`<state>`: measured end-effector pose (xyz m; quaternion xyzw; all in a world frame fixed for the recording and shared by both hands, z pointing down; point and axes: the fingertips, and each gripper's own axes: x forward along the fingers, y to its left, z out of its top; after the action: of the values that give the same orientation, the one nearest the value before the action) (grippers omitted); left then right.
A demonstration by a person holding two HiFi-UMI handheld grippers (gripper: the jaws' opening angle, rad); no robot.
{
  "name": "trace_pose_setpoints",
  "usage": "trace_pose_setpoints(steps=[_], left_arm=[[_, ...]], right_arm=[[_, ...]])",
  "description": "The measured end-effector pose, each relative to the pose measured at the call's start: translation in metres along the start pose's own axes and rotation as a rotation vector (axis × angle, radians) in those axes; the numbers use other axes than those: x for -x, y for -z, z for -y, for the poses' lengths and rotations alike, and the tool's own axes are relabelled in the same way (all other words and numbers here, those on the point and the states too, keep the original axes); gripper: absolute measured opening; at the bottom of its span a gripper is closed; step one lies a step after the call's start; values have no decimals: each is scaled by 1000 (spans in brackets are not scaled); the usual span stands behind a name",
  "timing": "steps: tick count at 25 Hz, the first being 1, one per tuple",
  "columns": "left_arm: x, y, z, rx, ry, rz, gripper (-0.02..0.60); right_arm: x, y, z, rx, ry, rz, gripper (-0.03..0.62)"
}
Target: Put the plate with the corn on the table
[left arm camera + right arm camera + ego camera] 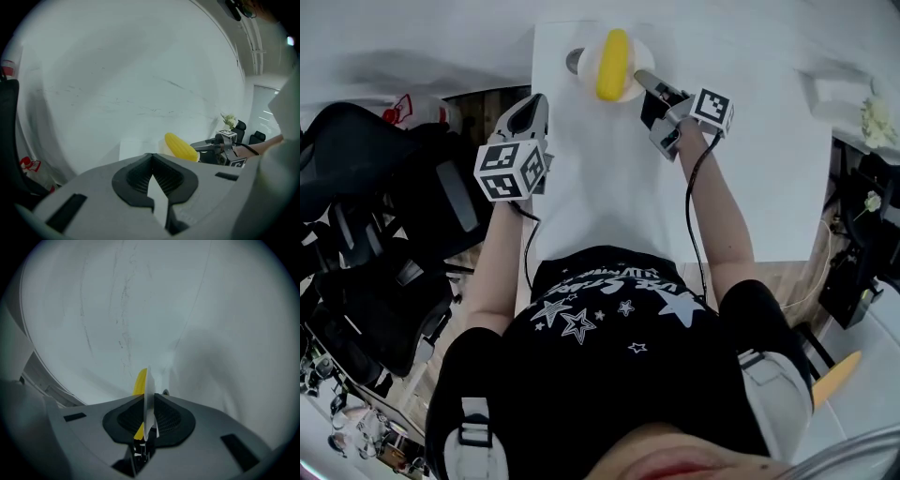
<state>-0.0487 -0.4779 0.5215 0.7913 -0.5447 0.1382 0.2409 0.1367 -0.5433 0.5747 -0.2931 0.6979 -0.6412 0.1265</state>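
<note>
Plate (644,49), white, bearing one yellow corn (613,64) cob: at the far end of the white table (609,187), its right rim clamped edge-on between the closed jaws of the right gripper (639,77); contact with the tabletop cannot be told. Left gripper (528,111): over the table's left edge, jaw tips together, holding nothing.

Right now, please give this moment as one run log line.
right gripper: shut on plate rim | corn: lying on plate | plate: over far table end, contact unclear | left gripper: shut, empty
</note>
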Motion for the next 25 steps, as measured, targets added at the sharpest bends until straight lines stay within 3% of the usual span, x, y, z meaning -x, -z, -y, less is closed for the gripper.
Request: trace_pose_setpoints(steps=[25], left_arm=[[-22, 22, -13, 25, -6, -57, 6]], right_arm=[[-22, -17, 42, -77, 67, 65, 41]])
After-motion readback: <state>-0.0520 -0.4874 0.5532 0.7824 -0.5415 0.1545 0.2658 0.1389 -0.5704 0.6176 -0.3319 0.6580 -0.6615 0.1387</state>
